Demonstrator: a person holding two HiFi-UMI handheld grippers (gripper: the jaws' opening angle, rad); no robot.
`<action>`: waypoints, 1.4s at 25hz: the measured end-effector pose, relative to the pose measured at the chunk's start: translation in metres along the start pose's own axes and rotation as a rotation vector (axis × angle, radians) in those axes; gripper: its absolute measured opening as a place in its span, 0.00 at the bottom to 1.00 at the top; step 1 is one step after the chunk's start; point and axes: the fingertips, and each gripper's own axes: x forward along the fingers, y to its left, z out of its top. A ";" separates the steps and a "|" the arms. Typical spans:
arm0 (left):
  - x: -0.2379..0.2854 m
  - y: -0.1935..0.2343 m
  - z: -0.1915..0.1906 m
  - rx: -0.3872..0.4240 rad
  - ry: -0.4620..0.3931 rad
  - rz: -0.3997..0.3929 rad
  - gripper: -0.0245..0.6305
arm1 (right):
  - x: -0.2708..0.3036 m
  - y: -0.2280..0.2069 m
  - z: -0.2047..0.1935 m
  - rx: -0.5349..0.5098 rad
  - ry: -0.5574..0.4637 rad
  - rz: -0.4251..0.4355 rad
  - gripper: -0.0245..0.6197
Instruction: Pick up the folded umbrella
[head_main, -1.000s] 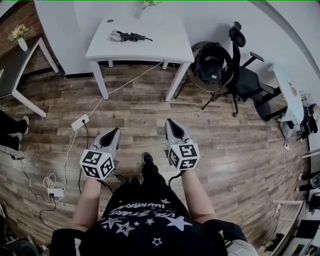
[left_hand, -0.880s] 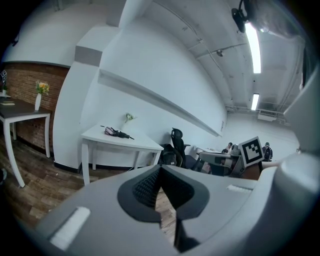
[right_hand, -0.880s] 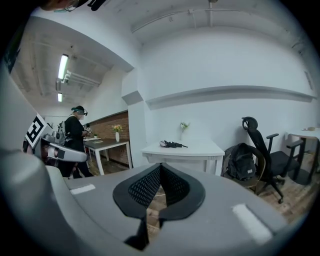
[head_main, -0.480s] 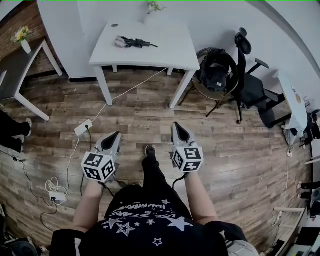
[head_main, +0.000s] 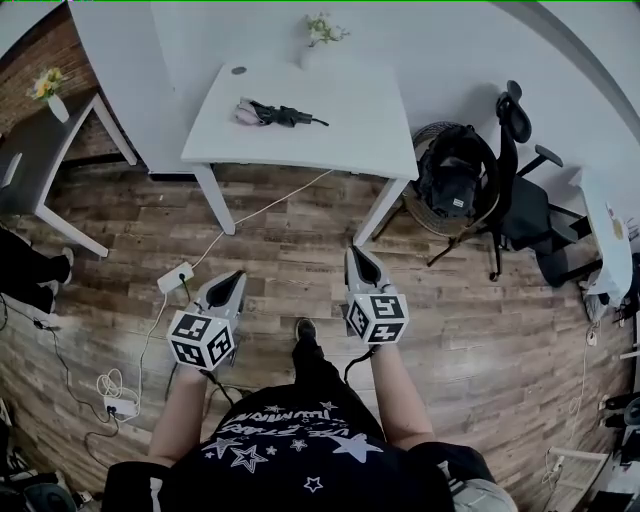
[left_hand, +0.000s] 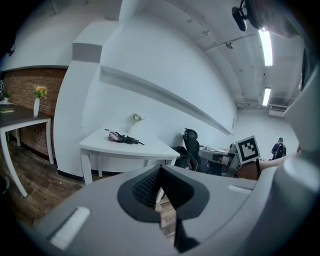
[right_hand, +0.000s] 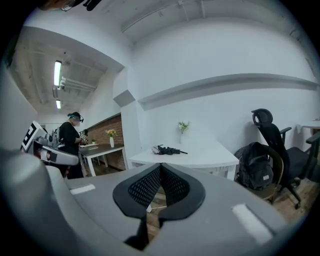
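A folded black umbrella (head_main: 275, 113) with a pale pink end lies on the white table (head_main: 350, 130), toward its far left part; it also shows as the umbrella (left_hand: 122, 138) and the umbrella (right_hand: 166, 149) in the two gripper views. My left gripper (head_main: 236, 277) and right gripper (head_main: 354, 254) are held side by side over the wooden floor, well short of the table. Both point toward it. Each has its jaws shut with nothing between them, seen close up at the left gripper (left_hand: 160, 170) and the right gripper (right_hand: 161, 167).
A small vase of flowers (head_main: 318, 35) stands at the table's back edge. A black office chair (head_main: 515, 190) and a round chair holding a black backpack (head_main: 452, 180) stand right of the table. A white cable and power strip (head_main: 175, 277) cross the floor. A dark side table (head_main: 40, 140) is left. A person (right_hand: 70, 140) stands beyond it.
Both grippers and the person have moved forward toward the white table; the table and umbrella now sit nearer and lower in the head view. Both jaws stayed shut.
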 end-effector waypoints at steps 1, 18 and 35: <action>0.011 0.002 0.005 0.000 -0.001 0.003 0.04 | 0.011 -0.007 0.005 0.002 0.000 0.004 0.06; 0.146 0.027 0.075 0.005 -0.040 0.098 0.04 | 0.139 -0.092 0.061 -0.005 -0.022 0.139 0.06; 0.168 0.082 0.094 -0.045 -0.066 0.187 0.04 | 0.203 -0.082 0.062 -0.014 0.038 0.213 0.06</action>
